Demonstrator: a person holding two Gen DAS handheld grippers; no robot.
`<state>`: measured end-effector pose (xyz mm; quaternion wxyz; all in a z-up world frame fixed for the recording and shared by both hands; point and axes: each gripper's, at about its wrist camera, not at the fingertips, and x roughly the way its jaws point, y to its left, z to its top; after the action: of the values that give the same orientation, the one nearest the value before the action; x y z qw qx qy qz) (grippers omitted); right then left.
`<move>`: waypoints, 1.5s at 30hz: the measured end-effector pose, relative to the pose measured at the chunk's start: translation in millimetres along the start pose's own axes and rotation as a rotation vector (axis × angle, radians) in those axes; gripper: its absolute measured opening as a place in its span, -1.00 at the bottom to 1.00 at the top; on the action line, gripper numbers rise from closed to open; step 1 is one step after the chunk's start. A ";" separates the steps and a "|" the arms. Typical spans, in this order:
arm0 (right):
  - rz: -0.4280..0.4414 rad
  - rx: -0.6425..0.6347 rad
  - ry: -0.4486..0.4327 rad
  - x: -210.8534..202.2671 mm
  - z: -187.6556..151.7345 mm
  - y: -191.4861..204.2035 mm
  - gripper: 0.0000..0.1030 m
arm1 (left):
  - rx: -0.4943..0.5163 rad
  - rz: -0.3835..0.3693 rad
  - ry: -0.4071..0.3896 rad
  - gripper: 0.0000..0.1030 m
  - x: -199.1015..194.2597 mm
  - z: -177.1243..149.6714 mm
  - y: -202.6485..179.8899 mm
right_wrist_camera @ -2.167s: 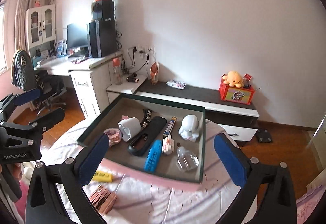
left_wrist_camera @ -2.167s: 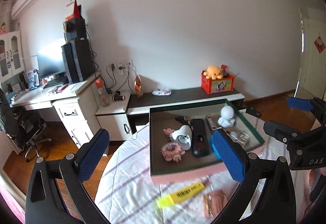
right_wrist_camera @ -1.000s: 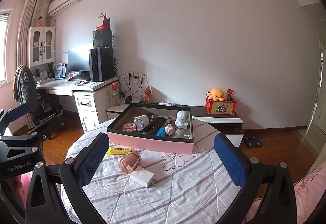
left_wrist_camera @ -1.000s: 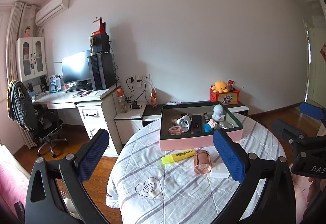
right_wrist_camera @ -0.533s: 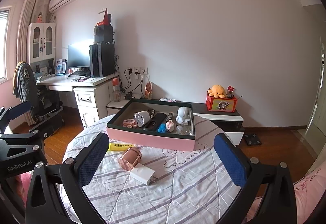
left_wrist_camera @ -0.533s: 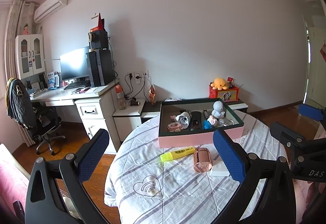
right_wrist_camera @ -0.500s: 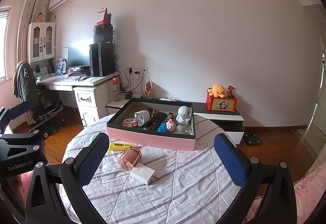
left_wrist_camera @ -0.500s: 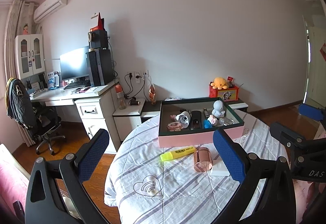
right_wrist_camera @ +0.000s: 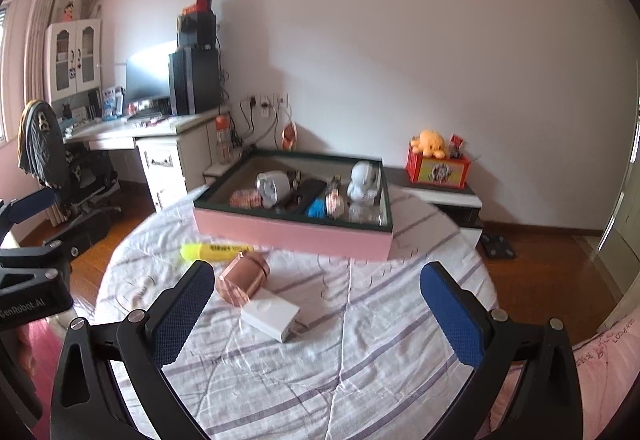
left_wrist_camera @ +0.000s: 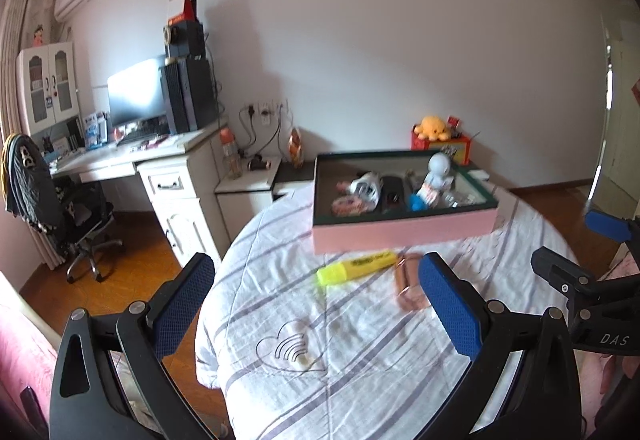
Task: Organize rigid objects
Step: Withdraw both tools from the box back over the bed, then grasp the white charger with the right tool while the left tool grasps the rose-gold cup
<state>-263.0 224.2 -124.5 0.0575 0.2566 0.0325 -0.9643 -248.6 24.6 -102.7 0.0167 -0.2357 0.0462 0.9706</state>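
Observation:
A pink box (left_wrist_camera: 404, 230) (right_wrist_camera: 292, 230) with a dark green rim sits on the round table and holds several small items, among them a white figurine (right_wrist_camera: 363, 179). In front of it lie a yellow highlighter (left_wrist_camera: 358, 266) (right_wrist_camera: 214, 251), a rose-gold cylinder (left_wrist_camera: 408, 284) (right_wrist_camera: 242, 279) and a white charger (right_wrist_camera: 270, 314). My left gripper (left_wrist_camera: 316, 310) hovers open over the table's left part, empty. My right gripper (right_wrist_camera: 316, 310) is open too, above the near table, with the charger and cylinder ahead between its fingers. Each gripper shows at the edge of the other's view.
The table wears a white cloth (right_wrist_camera: 320, 360) with purple stripes. A desk (left_wrist_camera: 160, 159) with a monitor and a tower stands at the left, an office chair (left_wrist_camera: 60, 207) beside it. A low cabinet with an orange plush toy (right_wrist_camera: 430, 143) is behind the table.
Both grippers pulled back from over the box, then came forward and down again toward the table. The objects on the cloth look larger now. Both stay open and empty.

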 end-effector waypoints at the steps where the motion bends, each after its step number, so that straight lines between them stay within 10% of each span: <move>1: 0.002 0.002 0.016 5.9 -3.2 0.4 1.00 | 0.000 0.000 0.015 1.00 5.4 -2.8 1.0; 20: 0.069 -0.036 0.325 128.3 -46.1 32.5 1.00 | 0.000 0.011 0.149 1.00 61.3 -32.0 18.2; 26: 0.130 0.004 0.348 133.1 -51.3 23.3 0.37 | 0.007 -0.004 0.170 1.00 70.1 -33.8 12.5; 45: 0.021 0.060 0.321 125.6 -52.7 -64.9 0.37 | 0.071 -0.181 0.261 1.00 121.4 -30.0 -75.6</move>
<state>-353.7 281.5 -230.6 0.0541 0.4091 0.0098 -0.9108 -338.7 98.3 -191.2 0.1064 -0.3624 0.0609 0.9239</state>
